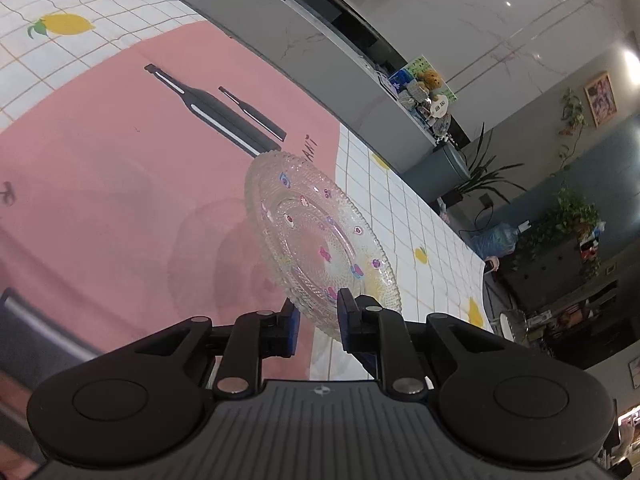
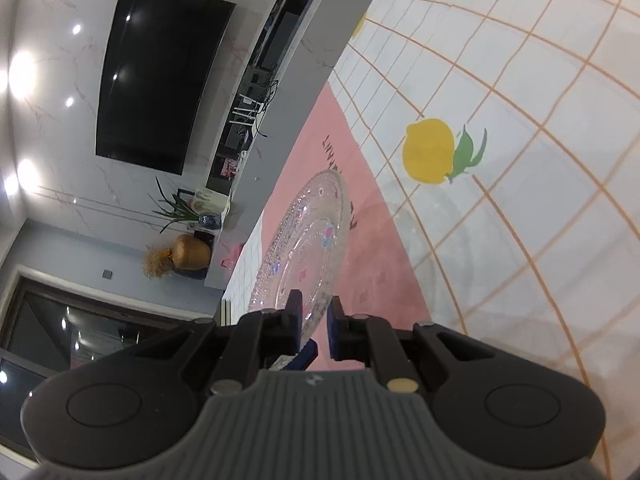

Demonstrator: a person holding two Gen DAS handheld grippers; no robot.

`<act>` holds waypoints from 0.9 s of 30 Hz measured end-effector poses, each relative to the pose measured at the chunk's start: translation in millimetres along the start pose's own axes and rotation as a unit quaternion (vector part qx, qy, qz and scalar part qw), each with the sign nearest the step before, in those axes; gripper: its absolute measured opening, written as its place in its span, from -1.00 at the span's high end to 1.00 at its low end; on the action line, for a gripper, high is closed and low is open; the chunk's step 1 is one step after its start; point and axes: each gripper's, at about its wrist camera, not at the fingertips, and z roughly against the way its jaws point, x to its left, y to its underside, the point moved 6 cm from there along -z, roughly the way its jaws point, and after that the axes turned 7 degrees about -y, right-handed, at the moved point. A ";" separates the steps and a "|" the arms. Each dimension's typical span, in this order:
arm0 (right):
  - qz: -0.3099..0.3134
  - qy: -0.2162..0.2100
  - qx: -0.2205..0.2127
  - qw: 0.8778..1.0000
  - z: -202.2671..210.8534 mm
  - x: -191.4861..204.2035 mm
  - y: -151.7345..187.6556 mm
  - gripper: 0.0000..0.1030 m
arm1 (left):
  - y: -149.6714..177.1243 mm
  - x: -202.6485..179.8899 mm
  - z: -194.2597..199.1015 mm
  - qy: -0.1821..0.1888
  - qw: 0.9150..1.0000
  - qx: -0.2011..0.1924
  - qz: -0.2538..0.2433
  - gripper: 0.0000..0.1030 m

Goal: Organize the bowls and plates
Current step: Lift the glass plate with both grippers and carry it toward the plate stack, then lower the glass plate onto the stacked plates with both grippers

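I had the clear beaded glass plate with coloured flower spots (image 1: 320,240) at frame centre, tilted above the pink cloth (image 1: 100,180), its near rim pinched by my left gripper (image 1: 318,320); my right gripper (image 2: 314,320) clamped its rim too.

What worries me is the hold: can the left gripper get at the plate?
Likely yes: the plate has its rim between the fingers of the left gripper, tilted above the tablecloth, with nothing in between.

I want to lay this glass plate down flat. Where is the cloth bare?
The pink panel left of the glass plate is bare, bordered by the printed bottles. The white grid cloth around the lemon print is bare too. Only the far shelf looks crowded.
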 end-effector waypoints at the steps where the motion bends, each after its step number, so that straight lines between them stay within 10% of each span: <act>1: -0.001 0.000 0.000 1.000 4.0 0.8 2.4 0.79 | 1.9 -0.8 3.1 0.000 1.000 0.004 -0.001 0.57; 27: -0.026 0.023 0.088 0.996 52.5 3.3 83.6 0.74 | 56.9 20.3 71.8 -0.107 0.994 0.012 -0.010 0.52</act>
